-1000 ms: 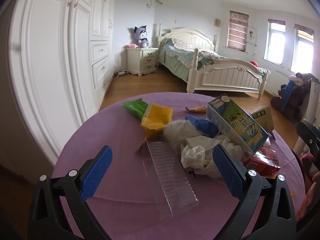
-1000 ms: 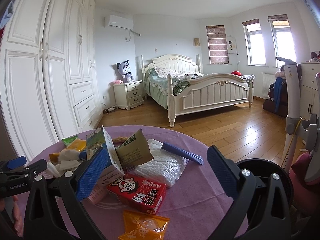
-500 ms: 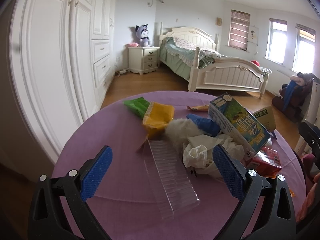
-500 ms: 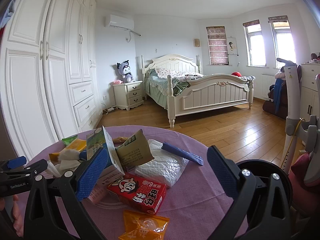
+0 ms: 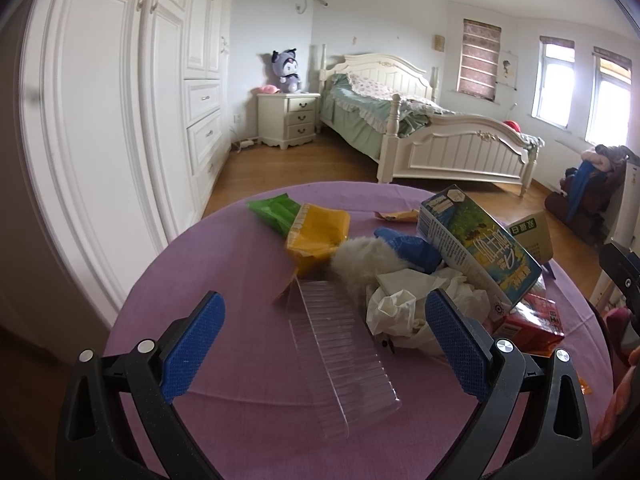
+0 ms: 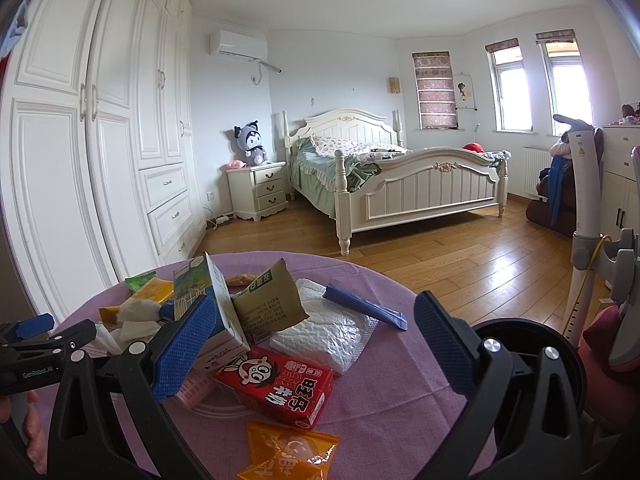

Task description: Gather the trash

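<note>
I've got both grippers hovering low, fingers wide, gripping nothing: left gripper [image 5: 322,322] over one clear plastic tray [image 5: 344,354], right gripper [image 6: 310,330] above one red carton [image 6: 276,386], frame centre, purple desk [image 6: 384,392].

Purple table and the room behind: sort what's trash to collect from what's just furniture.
Trash to collect: clear plastic tray, crumpled tissue, red drink carton, orange snack packet, blue-green carton, yellow wrapper.

Just there: bed, nightstand, plush toy, wardrobe.
</note>
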The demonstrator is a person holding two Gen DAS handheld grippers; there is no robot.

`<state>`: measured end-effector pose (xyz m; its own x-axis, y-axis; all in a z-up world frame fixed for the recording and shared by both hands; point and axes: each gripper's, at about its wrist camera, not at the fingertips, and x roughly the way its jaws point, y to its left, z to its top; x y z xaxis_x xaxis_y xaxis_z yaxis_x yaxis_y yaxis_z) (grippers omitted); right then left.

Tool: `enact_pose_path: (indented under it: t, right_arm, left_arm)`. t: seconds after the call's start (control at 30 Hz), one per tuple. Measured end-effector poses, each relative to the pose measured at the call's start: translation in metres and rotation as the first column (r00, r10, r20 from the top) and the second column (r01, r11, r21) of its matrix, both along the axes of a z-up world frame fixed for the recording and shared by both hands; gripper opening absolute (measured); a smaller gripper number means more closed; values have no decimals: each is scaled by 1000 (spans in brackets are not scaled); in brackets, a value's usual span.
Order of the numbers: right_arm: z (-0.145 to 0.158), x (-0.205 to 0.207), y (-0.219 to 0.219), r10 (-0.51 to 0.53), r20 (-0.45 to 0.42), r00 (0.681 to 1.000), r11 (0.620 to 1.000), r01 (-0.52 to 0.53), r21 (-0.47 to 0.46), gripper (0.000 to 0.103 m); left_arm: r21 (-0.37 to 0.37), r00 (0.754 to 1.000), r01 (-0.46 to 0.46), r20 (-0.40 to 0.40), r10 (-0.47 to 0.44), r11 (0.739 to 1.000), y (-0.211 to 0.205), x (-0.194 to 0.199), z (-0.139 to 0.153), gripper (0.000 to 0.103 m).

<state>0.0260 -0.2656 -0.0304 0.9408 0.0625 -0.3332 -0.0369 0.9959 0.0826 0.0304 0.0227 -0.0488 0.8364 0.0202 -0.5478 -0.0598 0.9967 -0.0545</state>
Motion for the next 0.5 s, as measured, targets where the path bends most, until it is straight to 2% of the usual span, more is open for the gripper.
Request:
enact_pose_path:
  t: [0.5]
  right_arm:
    - [1,0,-1,3,0,1000,1000,-3,-3,98]
  left_arm:
    - [-1,1000,-4,-3,4,1000,2,1,0,99]
